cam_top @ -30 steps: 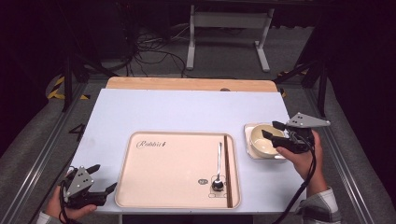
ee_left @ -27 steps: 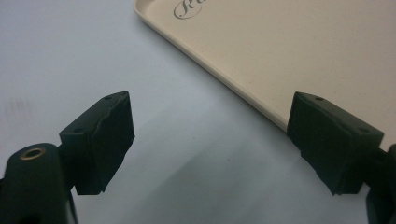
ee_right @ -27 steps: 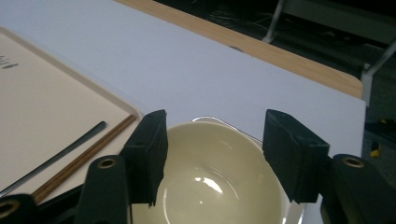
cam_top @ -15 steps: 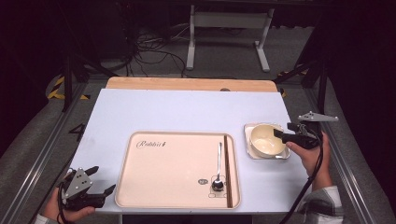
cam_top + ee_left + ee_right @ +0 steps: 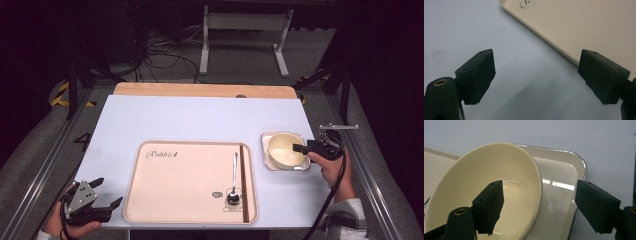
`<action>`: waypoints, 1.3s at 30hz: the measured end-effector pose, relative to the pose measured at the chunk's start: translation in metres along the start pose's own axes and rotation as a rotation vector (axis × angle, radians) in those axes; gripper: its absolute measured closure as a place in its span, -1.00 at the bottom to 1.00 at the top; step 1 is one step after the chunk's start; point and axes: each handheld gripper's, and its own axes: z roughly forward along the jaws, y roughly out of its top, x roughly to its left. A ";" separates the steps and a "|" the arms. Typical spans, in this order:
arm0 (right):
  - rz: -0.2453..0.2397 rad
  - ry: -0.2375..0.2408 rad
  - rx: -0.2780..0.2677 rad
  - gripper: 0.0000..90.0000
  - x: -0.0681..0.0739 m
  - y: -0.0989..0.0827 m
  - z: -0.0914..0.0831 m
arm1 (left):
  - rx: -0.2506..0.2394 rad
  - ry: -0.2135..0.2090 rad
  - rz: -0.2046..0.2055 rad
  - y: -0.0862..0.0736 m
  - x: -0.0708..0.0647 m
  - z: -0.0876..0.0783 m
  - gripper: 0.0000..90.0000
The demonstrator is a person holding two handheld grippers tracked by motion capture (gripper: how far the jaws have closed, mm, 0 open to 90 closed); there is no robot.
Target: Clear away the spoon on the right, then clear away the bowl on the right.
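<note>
- Bowl (image 5: pixel 285 151) seated on small square plate (image 5: pixel 301 165), right of tray (image 5: pixel 190 182).
- Right gripper (image 5: pixel 539 207) jaws just opened wide, straddling bowl rim, not pinching.
- Centre rim between pads before closing.
- Left gripper (image 5: pixel 536 75) spread, empty.

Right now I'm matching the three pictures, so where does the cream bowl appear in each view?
High view: the bowl sits right of centre, on a small square dish, beside the tray.
Left gripper view: the bowl is not in it.
Right gripper view: the bowl is at left and centre.
Shared landmark: the square dish.
</note>
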 end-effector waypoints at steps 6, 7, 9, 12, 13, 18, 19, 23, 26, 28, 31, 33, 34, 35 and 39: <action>0.034 0.036 0.042 -0.63 -0.003 -0.001 0.008 | 0.000 0.001 0.002 0.000 0.000 0.000 -0.66; 0.036 0.041 0.049 -0.63 -0.003 -0.002 0.009 | 0.003 0.001 0.002 0.000 0.000 0.000 -0.66; 0.037 0.049 0.057 -0.63 -0.002 -0.001 0.011 | 0.001 0.002 0.001 0.000 0.000 0.000 -0.66; 0.041 0.073 0.057 -0.57 -0.002 -0.002 0.012 | 0.004 0.002 0.002 0.000 0.001 0.000 -0.66; 0.044 0.086 0.059 -0.53 -0.002 -0.002 0.013 | 0.002 0.003 0.002 0.000 0.001 0.000 -0.66; 0.048 0.114 0.084 -0.26 -0.003 -0.004 0.019 | 0.004 0.005 0.004 -0.001 0.000 0.000 -0.66; 0.050 0.108 0.084 -0.19 -0.002 -0.005 0.020 | 0.004 0.004 0.003 -0.001 0.000 0.000 -0.66; 0.051 0.147 0.086 0.13 -0.003 -0.008 0.024 | 0.006 0.006 0.000 0.000 0.000 0.000 -0.66; 0.038 0.132 0.088 0.34 -0.004 -0.009 0.024 | 0.009 0.005 0.005 0.001 0.000 0.002 -0.66; 0.054 0.140 0.080 0.35 -0.006 -0.010 0.025 | 0.011 0.006 0.002 0.000 0.000 0.002 -0.66; 0.040 0.114 0.074 0.47 -0.003 -0.008 0.024 | 0.008 0.009 0.003 0.000 0.000 0.001 -0.66; 0.030 0.096 0.068 0.57 -0.002 -0.008 0.023 | 0.005 0.011 0.004 0.000 0.000 0.000 -0.66; 0.023 0.082 0.066 0.63 -0.001 -0.008 0.023 | 0.009 0.013 0.007 0.000 0.000 0.001 -0.66; 0.015 0.063 0.063 0.70 -0.001 -0.008 0.022 | 0.012 0.015 0.009 0.001 0.000 0.001 -0.67; 0.001 0.029 0.055 0.82 -0.001 -0.010 0.021 | 0.019 0.015 0.015 0.001 0.000 0.004 -0.67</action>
